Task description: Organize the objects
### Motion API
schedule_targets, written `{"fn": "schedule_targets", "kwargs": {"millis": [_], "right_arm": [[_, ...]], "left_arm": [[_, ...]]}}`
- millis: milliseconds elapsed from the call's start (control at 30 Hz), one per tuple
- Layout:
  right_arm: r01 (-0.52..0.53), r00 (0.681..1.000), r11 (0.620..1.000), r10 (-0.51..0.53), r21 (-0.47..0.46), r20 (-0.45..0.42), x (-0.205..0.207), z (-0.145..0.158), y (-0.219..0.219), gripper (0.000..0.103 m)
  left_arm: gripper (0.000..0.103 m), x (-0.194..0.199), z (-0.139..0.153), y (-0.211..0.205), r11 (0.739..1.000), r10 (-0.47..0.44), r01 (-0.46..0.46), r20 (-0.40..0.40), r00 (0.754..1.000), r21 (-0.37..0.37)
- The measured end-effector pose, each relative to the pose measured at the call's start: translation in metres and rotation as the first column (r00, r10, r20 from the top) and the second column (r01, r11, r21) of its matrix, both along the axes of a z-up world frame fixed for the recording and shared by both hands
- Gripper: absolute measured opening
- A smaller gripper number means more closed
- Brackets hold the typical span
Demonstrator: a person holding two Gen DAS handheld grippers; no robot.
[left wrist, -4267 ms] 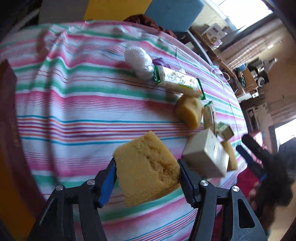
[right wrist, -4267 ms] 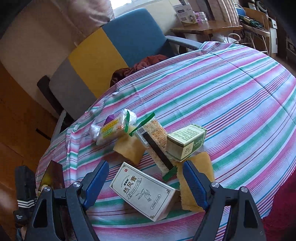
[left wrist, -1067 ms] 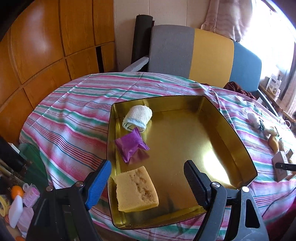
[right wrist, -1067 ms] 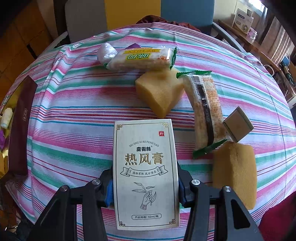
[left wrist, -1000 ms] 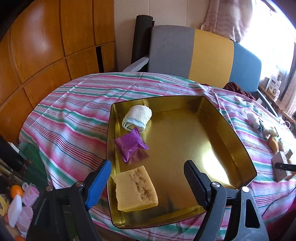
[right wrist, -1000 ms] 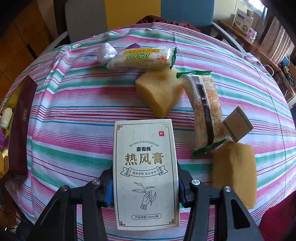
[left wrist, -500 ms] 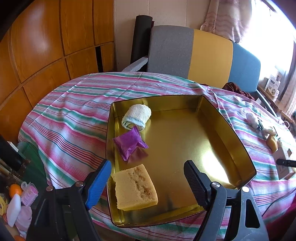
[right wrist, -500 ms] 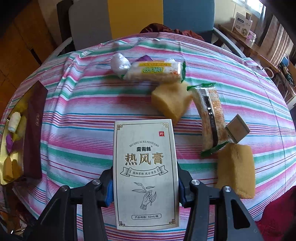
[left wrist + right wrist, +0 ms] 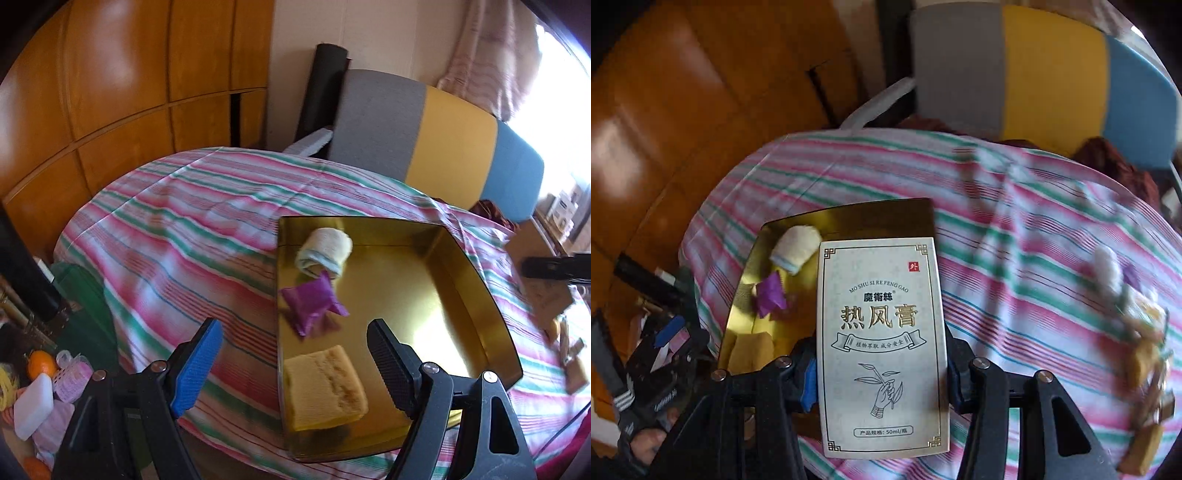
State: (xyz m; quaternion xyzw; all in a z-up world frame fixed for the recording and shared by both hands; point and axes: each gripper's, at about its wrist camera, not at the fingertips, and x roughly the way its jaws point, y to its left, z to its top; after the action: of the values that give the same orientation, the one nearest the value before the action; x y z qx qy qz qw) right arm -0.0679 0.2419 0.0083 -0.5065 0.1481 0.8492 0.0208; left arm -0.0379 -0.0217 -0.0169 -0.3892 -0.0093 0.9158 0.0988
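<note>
Right wrist view: my right claw [image 9: 881, 373] pinches a tall white printed carton [image 9: 882, 343] above the shiny gold metal tray [image 9: 849, 216], my left claw [image 9: 295, 363] gapes empty, so I'd lower it flat onto bare tray floor.

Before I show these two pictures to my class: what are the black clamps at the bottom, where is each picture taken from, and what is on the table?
A person holds a clamp-like tool in each hand, with a camera looking along its fingers. The left picture shows the open left tool above a gold tray on a striped tablecloth. In the tray lie a rolled cloth, a purple packet and a yellow sponge. The right picture shows the right tool gripping a white box near that tray.
</note>
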Motion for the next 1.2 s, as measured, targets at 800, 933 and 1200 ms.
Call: {"fn": "schedule_targets", "kwargs": {"millis": [800, 933, 1200], "right_arm": [[0.178, 0.969, 0.96, -0.132, -0.215, 0.21, -0.142, -0.107, -0.033, 0.062], [0.129, 0.983, 0.965, -0.095, -0.227, 0.155, -0.132, -0.093, -0.035, 0.063], [0.003, 1.0, 0.998, -0.002, -0.065, 0.022, -0.07, -0.046, -0.031, 0.065]], "left_arm": [[0.081, -0.017, -0.034, -0.044, 0.995, 0.08, -0.085, 0.103, 0.991, 0.044], [0.081, -0.015, -0.032, -0.041, 0.996, 0.074, -0.078, 0.095, 0.993, 0.043], [0.081, -0.012, -0.019, -0.037, 0.997, 0.057, -0.059, 0.057, 0.997, 0.04]]}}
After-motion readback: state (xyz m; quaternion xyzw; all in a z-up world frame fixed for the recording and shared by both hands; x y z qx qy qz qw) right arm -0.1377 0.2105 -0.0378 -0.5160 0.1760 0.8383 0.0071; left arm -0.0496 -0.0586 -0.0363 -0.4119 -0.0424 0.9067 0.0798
